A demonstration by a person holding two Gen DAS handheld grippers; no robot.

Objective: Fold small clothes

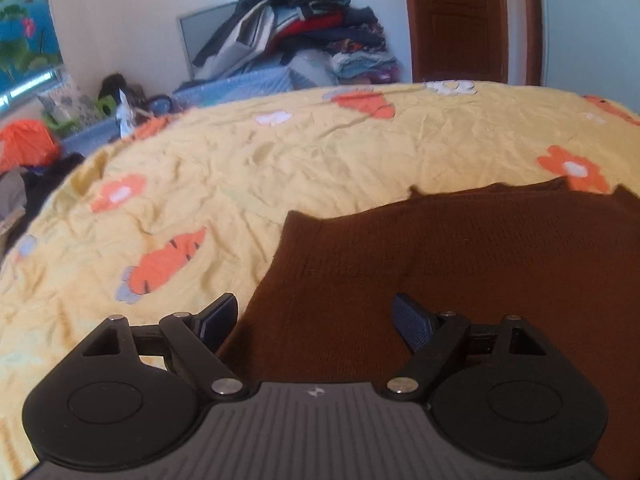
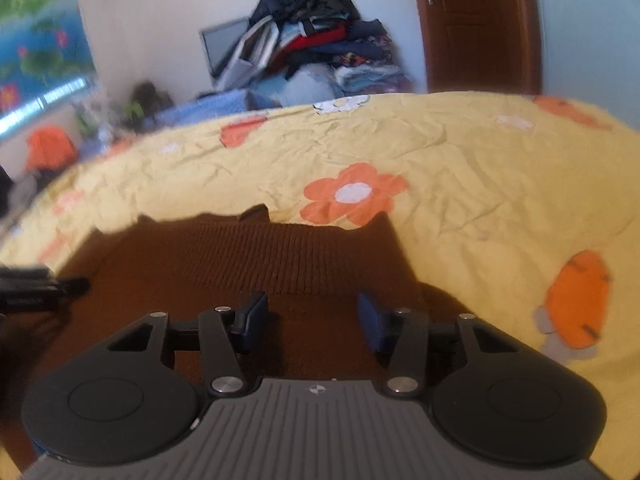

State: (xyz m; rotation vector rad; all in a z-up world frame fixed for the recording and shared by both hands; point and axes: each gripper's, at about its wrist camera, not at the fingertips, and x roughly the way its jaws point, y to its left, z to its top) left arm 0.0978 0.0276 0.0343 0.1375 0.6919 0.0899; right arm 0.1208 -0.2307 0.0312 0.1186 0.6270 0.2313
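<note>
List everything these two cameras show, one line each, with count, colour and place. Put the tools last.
sweater: one, brown knit, lying flat on the bed, under both tools
bedsheet: one, yellow with orange flowers and carrots, wrinkled, covering the bed
clothes pile: one heap, mostly dark with red and blue pieces, against the far wall behind the bed
door: one, brown wood, far right, closed
wall picture: one, blue and green with pink flowers, far left
orange bag: one, orange, beyond the bed's left edge
left tool: one, black with blue pads, open above the sweater's left edge
right tool: one, black with blue pads, open above the sweater's right part
</note>
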